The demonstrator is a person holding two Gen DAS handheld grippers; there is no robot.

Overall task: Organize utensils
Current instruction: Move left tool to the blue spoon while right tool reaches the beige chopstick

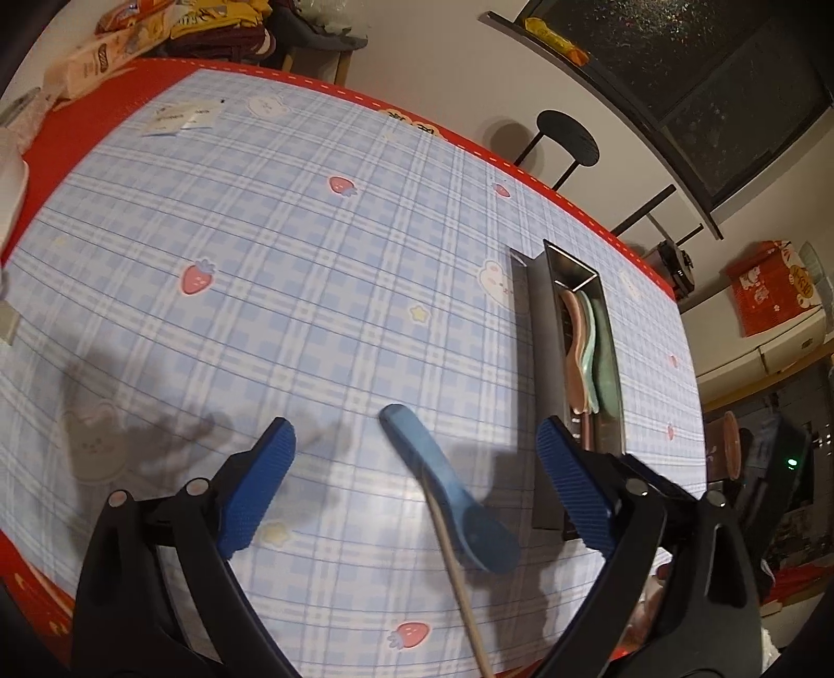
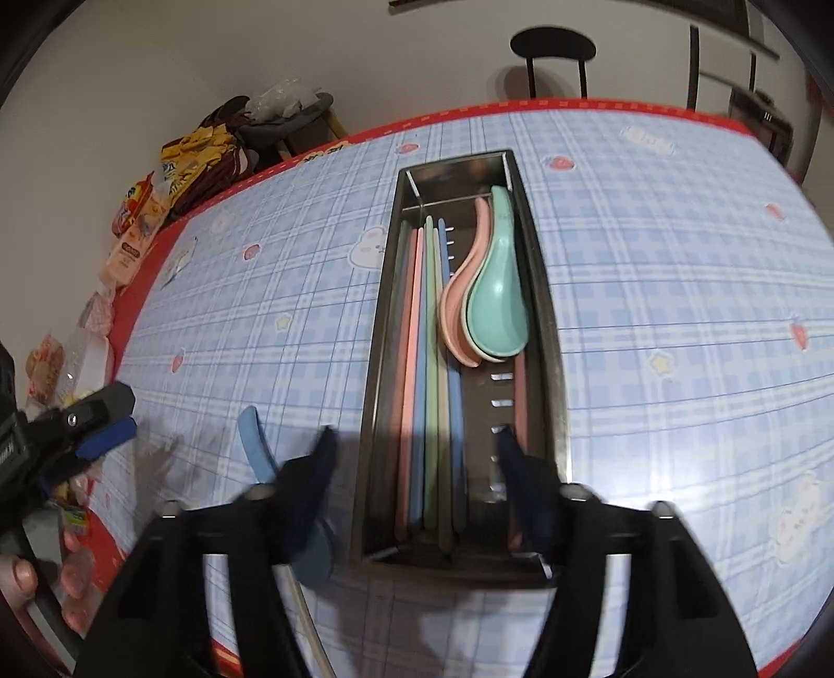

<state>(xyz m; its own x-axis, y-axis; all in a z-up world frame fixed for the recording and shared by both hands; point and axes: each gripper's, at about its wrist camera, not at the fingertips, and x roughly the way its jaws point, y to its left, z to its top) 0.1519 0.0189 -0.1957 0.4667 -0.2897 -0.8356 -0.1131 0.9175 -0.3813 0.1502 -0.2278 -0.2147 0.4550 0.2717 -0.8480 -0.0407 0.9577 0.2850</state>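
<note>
A blue spoon [image 1: 448, 490] lies on the checked tablecloth between the wide-apart fingers of my left gripper [image 1: 414, 438], untouched by either pad. A thin wooden stick [image 1: 458, 573] crosses its bowl. The metal utensil tray [image 2: 544, 313] holds several coloured chopsticks [image 2: 427, 365] on its left side and nested spoons, a teal spoon [image 2: 498, 297] on top of pink ones. My right gripper [image 2: 417, 440] hovers open over the tray's near end, holding nothing. The blue spoon [image 2: 255, 438] shows left of the tray, its bowl hidden behind a finger.
The tray [image 1: 537, 365] stands right of the left gripper. Snack packets [image 2: 140, 229] and boxes crowd the table's far left edge. A black stool [image 2: 552, 47] stands beyond the table. A person's hand [image 2: 21, 579] holds the left gripper [image 2: 104, 422] at the near left.
</note>
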